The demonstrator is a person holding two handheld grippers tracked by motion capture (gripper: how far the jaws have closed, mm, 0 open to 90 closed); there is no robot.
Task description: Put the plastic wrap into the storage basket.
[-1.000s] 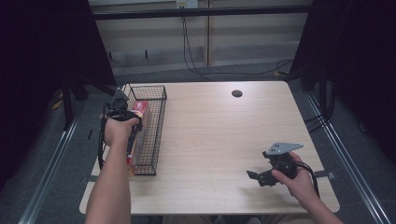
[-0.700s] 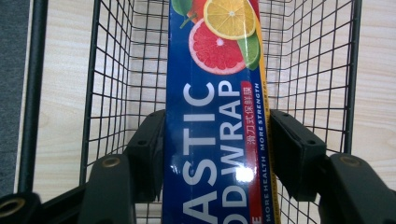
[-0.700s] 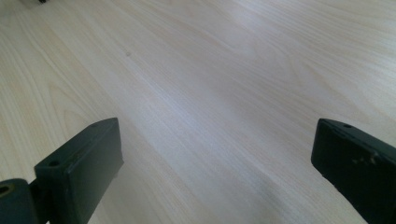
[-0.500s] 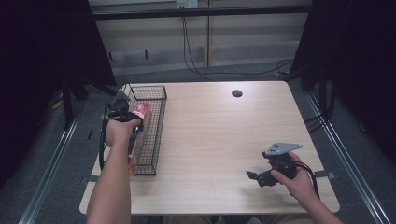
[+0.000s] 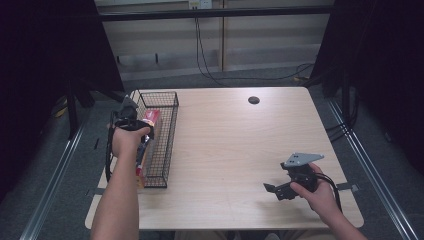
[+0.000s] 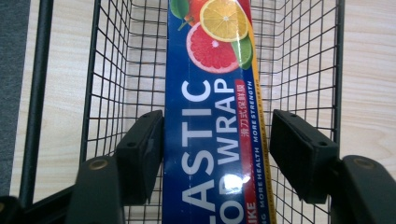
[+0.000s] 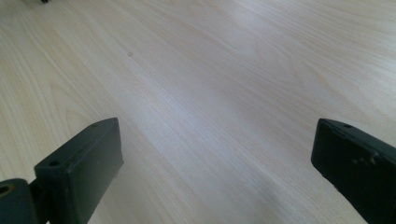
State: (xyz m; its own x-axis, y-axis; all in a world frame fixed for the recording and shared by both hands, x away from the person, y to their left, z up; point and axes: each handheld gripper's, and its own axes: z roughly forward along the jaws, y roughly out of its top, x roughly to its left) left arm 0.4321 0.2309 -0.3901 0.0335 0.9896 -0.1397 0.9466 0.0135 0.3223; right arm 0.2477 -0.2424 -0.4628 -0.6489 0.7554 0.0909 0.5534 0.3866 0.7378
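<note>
Both grippers are black, with blocky square-edged jaws. The right gripper [image 5: 275,189] carries a grey three-cornered plate and a trailing black cable. The forearms are bare.

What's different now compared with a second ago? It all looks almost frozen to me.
The left tool has just been opening its jaws, letting go of the plastic wrap box, which lies in the wire basket. The box sits between the jaws, with a gap showing at the right one. Both hands kept their places; the right tool hangs open above the table, and the basket has not shifted.
</note>
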